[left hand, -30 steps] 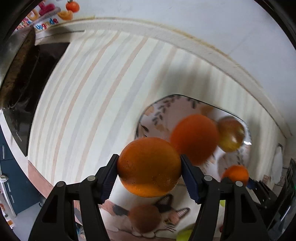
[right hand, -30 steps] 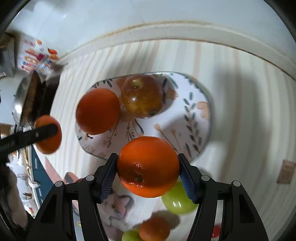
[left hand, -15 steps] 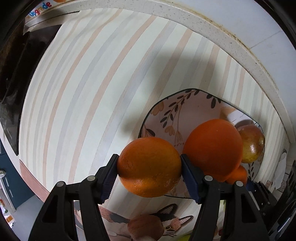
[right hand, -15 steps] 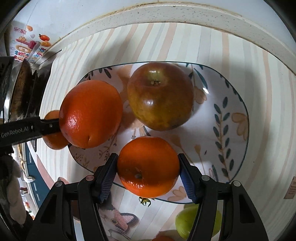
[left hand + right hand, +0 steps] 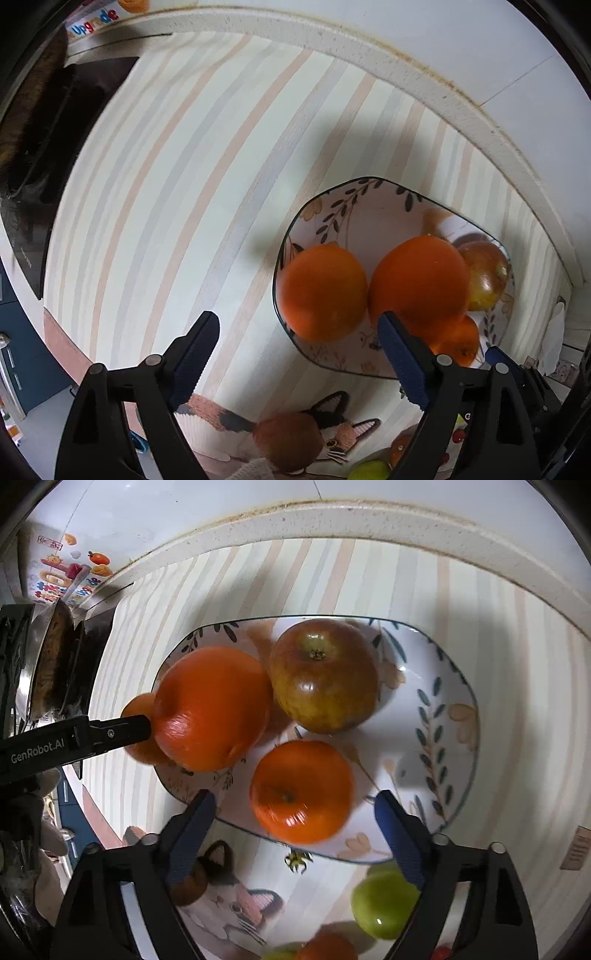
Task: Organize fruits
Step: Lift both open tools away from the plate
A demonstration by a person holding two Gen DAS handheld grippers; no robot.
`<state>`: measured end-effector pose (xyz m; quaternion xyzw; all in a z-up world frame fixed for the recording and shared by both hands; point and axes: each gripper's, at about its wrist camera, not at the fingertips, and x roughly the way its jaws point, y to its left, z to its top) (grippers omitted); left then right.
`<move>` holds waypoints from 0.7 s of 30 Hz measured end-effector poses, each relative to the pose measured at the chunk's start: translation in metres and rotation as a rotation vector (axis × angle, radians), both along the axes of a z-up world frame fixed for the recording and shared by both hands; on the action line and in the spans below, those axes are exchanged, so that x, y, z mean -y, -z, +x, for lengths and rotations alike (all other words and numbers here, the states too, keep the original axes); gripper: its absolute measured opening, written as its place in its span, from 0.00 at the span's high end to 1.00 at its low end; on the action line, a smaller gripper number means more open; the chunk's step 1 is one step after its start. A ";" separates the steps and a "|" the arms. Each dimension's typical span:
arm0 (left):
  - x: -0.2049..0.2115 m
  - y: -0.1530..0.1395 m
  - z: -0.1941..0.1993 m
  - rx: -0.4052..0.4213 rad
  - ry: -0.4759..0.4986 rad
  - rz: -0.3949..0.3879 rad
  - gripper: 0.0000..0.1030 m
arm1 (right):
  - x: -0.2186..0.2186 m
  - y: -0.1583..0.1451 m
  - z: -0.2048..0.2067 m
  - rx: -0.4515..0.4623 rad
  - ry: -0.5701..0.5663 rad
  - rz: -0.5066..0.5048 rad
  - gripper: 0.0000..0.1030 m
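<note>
A leaf-patterned plate (image 5: pixel 332 199) (image 5: pixel 454 701) lies on the striped counter. It holds a large orange (image 5: pixel 419 280) (image 5: pixel 212 707), a red-green apple (image 5: pixel 485 277) (image 5: pixel 325 674), a small orange (image 5: pixel 301 792) (image 5: pixel 456 338) and another orange (image 5: pixel 323 291) (image 5: pixel 138 707) at its left edge. My left gripper (image 5: pixel 299 354) is open and empty just in front of that left orange. My right gripper (image 5: pixel 295 827) is open and empty around the near side of the small orange.
A cat-print mat (image 5: pixel 332 417) (image 5: pixel 240 901) lies in front of the plate with a brown fruit (image 5: pixel 291 441), a green apple (image 5: pixel 384 904) and more fruit (image 5: pixel 325 947). A dark stove (image 5: pixel 55 147) is at the left. The wall ledge (image 5: pixel 369 62) runs behind.
Both grippers opened and let go of their oranges, which now rest on the plate. Both grippers pulled back a little from the fruit.
</note>
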<state>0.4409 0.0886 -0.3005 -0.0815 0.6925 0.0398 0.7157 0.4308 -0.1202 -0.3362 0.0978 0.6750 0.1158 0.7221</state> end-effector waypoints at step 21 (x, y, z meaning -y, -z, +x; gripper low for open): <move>0.043 -0.106 -0.116 0.298 0.080 0.084 0.15 | 0.036 -0.114 -0.092 0.236 0.027 -0.143 0.11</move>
